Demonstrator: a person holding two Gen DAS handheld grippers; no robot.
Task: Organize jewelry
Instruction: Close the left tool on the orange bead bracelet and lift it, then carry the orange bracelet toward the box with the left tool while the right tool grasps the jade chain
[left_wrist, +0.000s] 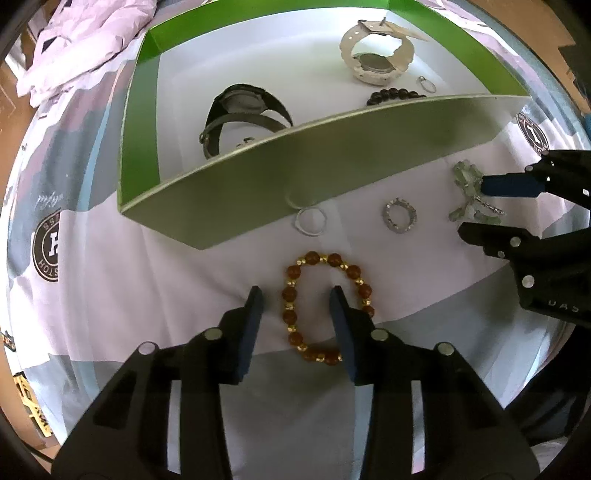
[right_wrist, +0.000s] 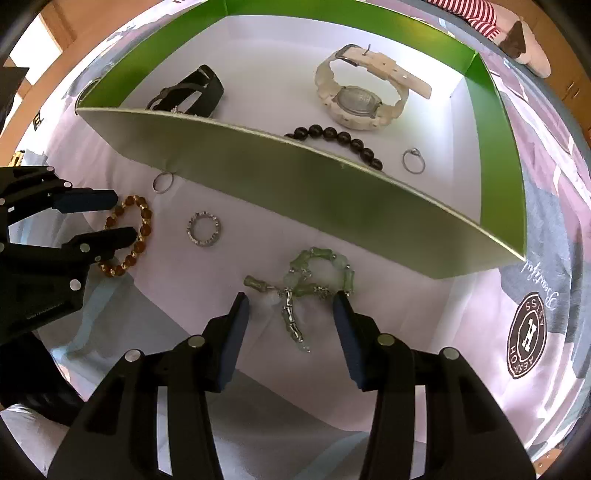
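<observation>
Left wrist view: the left gripper (left_wrist: 297, 295) is spread, one finger outside and one inside the amber bead bracelet (left_wrist: 327, 306) on the cloth (left_wrist: 184, 280) — placed, I judge, to pinch its near strand.

Right wrist view: the right gripper (right_wrist: 291, 304) is likewise spread, straddling the green bead bracelet (right_wrist: 314, 280) just beside the green box (right_wrist: 295, 184) — where watches already lie.

home, patterned bedsheet (right_wrist: 535, 258), crumpled clothing (left_wrist: 85, 33)
</observation>
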